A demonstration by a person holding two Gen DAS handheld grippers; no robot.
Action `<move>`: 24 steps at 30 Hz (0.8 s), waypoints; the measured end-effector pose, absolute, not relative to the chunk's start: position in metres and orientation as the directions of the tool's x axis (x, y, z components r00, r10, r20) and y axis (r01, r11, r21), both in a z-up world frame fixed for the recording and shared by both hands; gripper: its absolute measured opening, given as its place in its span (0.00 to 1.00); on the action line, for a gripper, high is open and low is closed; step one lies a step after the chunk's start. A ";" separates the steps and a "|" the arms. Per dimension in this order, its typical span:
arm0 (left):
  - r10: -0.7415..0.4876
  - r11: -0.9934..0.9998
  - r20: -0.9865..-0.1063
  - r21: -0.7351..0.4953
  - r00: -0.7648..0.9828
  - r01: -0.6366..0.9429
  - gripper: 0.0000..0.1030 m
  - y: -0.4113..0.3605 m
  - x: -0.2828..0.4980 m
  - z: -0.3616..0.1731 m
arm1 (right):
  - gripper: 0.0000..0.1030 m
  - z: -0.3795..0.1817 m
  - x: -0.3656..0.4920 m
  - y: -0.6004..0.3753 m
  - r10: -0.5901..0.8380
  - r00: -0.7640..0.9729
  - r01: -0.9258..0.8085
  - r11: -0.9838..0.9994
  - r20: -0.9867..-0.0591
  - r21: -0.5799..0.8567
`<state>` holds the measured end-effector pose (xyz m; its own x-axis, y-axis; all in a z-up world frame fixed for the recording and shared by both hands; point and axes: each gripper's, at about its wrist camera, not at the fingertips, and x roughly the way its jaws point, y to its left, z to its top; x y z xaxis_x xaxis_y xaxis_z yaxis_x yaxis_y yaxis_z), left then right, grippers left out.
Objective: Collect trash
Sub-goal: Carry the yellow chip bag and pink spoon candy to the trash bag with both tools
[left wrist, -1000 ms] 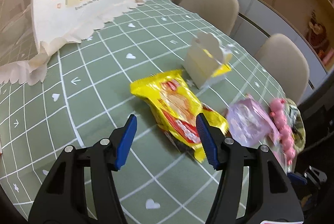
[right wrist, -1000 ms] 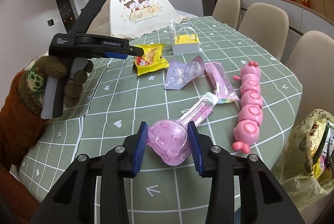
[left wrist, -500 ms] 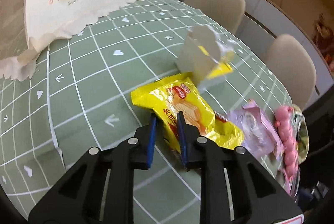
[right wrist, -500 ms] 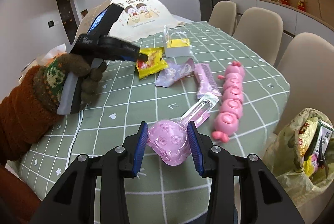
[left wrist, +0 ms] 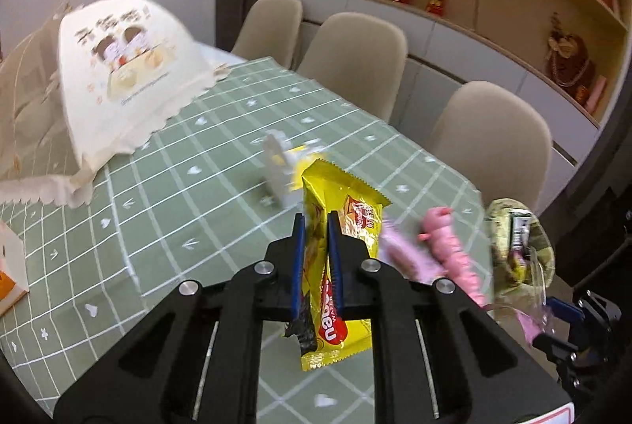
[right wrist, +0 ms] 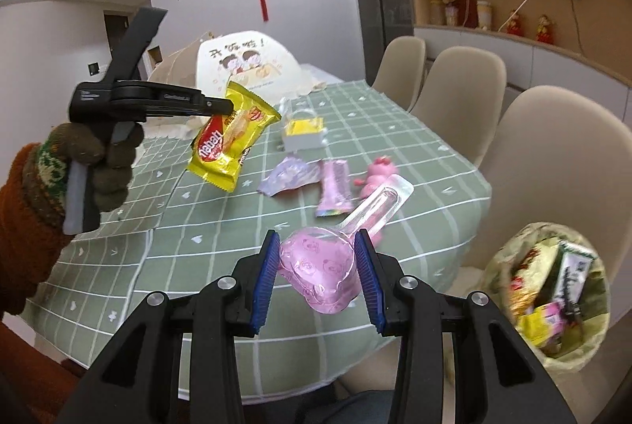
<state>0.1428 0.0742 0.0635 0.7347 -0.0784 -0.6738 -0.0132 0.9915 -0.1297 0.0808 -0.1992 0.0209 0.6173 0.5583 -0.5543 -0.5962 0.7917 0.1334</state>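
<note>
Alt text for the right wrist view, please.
The right gripper holds a pink plastic blister pack above the green table. The left gripper holds up a yellow wafer wrapper; a full trash bag sits lower right.

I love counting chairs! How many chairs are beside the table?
3. All stand along the table's far side: the farthest chair, the middle chair and the nearest chair, beside the trash bag. Others may be hidden out of view.

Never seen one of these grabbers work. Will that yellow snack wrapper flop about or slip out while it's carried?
Probably floppy: the yellow wrapper hangs down crumpled from the left gripper. It looks light and glossy, so it may slip, though the pads pinch it tightly.
</note>
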 end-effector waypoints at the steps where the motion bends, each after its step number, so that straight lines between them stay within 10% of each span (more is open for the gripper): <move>1: -0.090 0.992 -0.669 -0.128 0.738 0.004 0.11 0.064 0.143 0.067 | 0.36 0.023 0.081 -0.206 0.548 0.630 -0.586 0.800 -0.551 0.126; 24: -0.366 0.919 -0.694 -0.163 0.620 0.360 0.11 -0.179 0.191 0.035 | 0.36 0.005 0.107 -0.409 0.242 0.792 -0.214 0.970 -0.560 0.117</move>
